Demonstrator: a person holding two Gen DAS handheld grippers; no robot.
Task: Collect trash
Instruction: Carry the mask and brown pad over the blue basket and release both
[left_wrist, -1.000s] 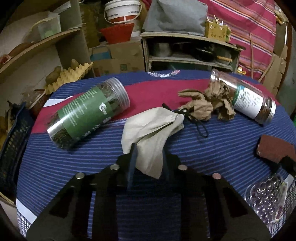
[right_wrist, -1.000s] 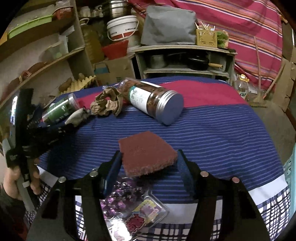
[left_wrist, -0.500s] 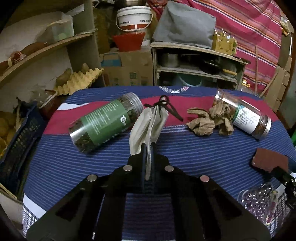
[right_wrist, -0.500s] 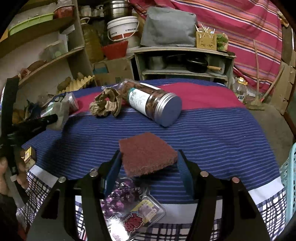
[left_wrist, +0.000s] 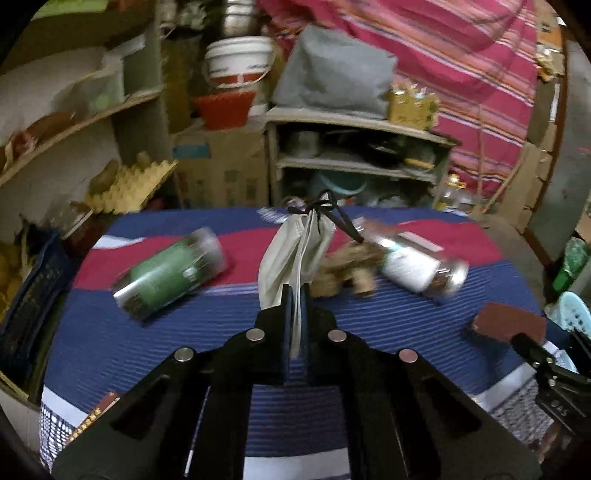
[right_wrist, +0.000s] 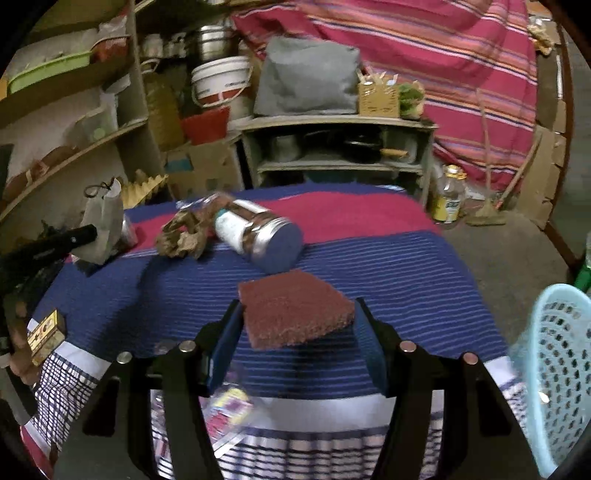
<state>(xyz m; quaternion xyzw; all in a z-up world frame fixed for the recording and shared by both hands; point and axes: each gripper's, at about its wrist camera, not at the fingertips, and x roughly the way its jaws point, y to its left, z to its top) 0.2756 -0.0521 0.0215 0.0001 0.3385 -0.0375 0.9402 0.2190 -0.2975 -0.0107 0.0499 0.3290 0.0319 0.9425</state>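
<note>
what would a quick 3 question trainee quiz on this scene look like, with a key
1. True or false: the left gripper has its jaws shut on the beige face mask.
2. What is held between the jaws of the right gripper? A) a green-label jar B) a reddish-brown scouring pad C) crumpled brown paper
3. In the right wrist view, what stands at the right edge, beside the table?

Key
1. True; the mask hangs pinched, clear of the cloth.
2. B, the reddish-brown scouring pad.
3. A light blue perforated basket.
</note>
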